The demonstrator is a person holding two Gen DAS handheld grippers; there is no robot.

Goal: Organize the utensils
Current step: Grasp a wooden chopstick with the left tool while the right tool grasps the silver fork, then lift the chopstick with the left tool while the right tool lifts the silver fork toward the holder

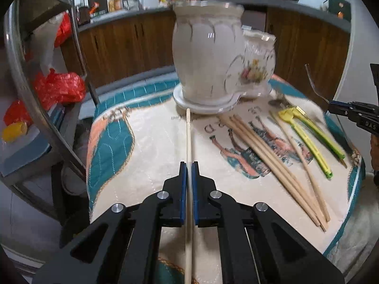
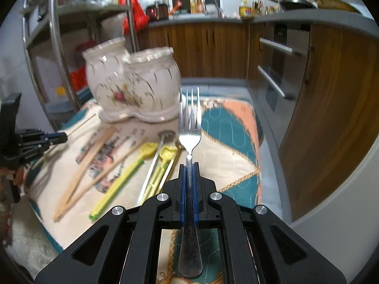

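My left gripper [image 1: 188,165] is shut on a single wooden chopstick [image 1: 188,137] that points toward the white twin-pot ceramic holder [image 1: 208,64]. My right gripper [image 2: 189,165] is shut on a steel fork [image 2: 189,123], tines pointing forward, right of the holder [image 2: 132,82]. Several wooden chopsticks [image 1: 272,165] lie on the cloth, with yellow-green plastic utensils [image 1: 308,139] beside them. In the right wrist view the chopsticks [image 2: 80,168], the yellow-green utensils [image 2: 123,175] and a steel spoon [image 2: 154,163] lie left of the fork. The right gripper [image 1: 355,113] shows at the left view's right edge, the fork [image 1: 315,85] in it.
A quilted cloth [image 1: 142,142] covers the small table. A metal rack [image 1: 35,82] with red bags stands at the left. Wooden kitchen cabinets [image 2: 213,47] and an oven front [image 2: 274,71] stand behind. The left gripper [image 2: 35,139] shows at the right view's left edge.
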